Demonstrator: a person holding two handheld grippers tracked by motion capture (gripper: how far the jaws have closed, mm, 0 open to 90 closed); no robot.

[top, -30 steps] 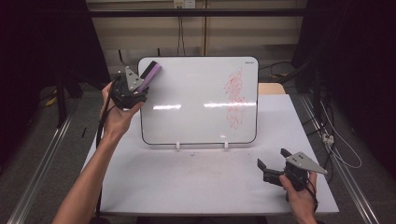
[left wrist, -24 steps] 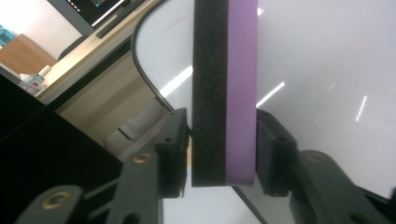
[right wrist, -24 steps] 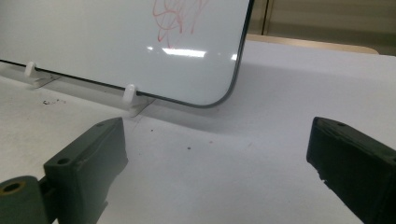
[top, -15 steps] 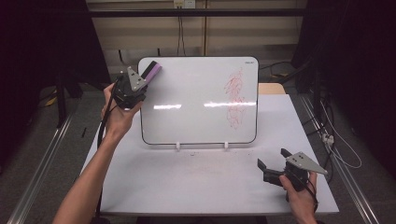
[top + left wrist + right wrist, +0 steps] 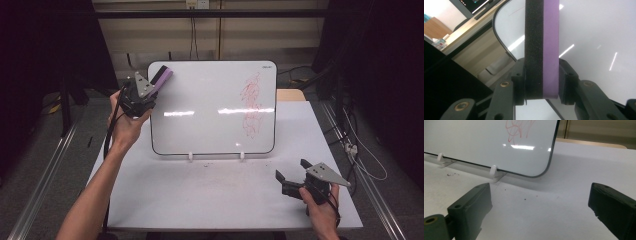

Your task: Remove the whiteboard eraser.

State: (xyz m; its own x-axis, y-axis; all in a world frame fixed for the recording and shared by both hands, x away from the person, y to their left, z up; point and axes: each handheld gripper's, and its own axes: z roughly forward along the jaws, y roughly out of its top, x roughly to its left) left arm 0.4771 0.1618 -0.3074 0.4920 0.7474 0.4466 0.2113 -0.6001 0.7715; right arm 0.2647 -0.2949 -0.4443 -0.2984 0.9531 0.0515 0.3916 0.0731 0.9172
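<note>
So the biggest thing here is the white table, with a whiteboard standing on it, propped in two small white clips along its bottom edge and leaning back a bit. The board has a red scribble running down its right part; the rest of it is bare white with a couple of light reflections across it.

Up at the board's top left corner is the left gripper, held up off the table in the person's left hand. Its jaws have just been closing and are now clamped on an eraser, a block with a black foam layer and a purple layer. In the left gripper view you can see it really well: the eraser sits squeezed between the two black jaws, one pad on the black side and one on the purple side, and it sticks out lengthwise past the jaw tips toward the board's rounded corner. From above, the eraser's far end overlaps the board's top left corner; whether it's actually touching the surface is hard to tell.

The right gripper is well apart from all that, low over the table's front right, in the right hand. Its jaws stand wide apart with nothing between them, just bare tabletop and the board's lower right corner ahead.
</note>
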